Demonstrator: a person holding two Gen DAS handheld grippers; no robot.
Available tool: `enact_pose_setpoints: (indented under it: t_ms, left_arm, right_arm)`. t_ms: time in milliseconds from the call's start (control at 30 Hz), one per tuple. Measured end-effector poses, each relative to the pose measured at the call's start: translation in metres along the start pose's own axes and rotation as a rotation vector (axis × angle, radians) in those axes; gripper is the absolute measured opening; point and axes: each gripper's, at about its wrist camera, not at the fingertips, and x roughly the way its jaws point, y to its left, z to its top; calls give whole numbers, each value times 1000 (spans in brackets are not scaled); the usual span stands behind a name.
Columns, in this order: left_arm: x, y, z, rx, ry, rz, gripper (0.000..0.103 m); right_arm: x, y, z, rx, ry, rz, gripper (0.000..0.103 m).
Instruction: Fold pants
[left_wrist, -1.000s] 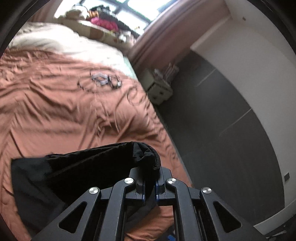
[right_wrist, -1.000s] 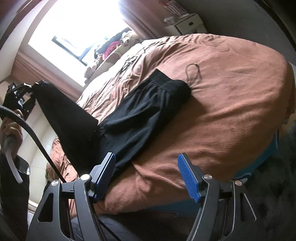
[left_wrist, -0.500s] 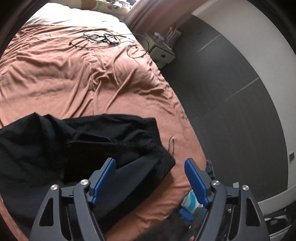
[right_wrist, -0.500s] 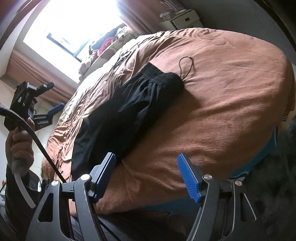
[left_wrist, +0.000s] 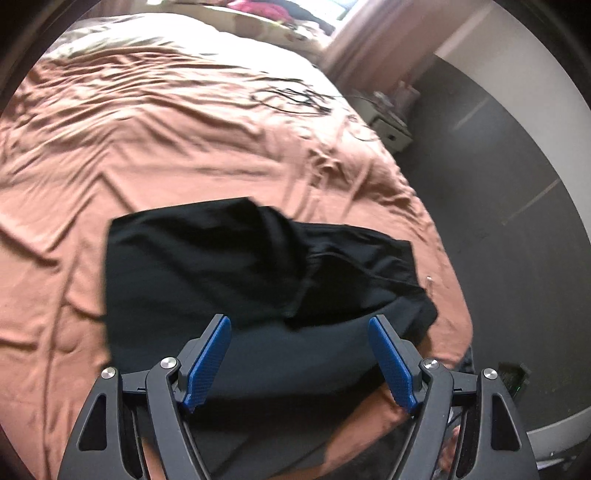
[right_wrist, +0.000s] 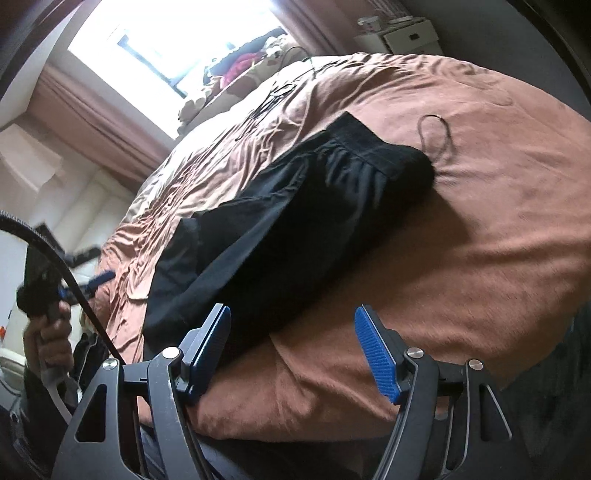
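Black fabric pants (left_wrist: 236, 266) are laid folded over once on the rust-brown bedspread (left_wrist: 147, 129); neatening judged left. Left gripper (left_wrist: 299, 354) and right gripper (right_wrist: 291, 347) are held spread, nothing grasped.

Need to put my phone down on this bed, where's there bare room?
Free: brown bedspread left of and beyond the black pants, and the stretch right of the waistband. Crowded: the cables toward the far edge and the drawstring loop.

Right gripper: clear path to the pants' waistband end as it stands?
Probably yes. The right gripper is open and empty, and the waistband lies exposed on the bedspread ahead of it, nothing between except the pants themselves. A thin cord loop lies beside it.
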Motion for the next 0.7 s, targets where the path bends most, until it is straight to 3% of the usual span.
enact_pose_setpoints:
  t_ms: [267, 700]
  left_arm:
    - [-39, 70, -32, -85, -44, 73, 79]
    - [-47, 137, -97, -246, -42, 64, 73]
  right_arm:
    - [31, 12, 39, -36, 17, -4, 68]
    - [96, 8, 87, -54, 70, -42, 68]
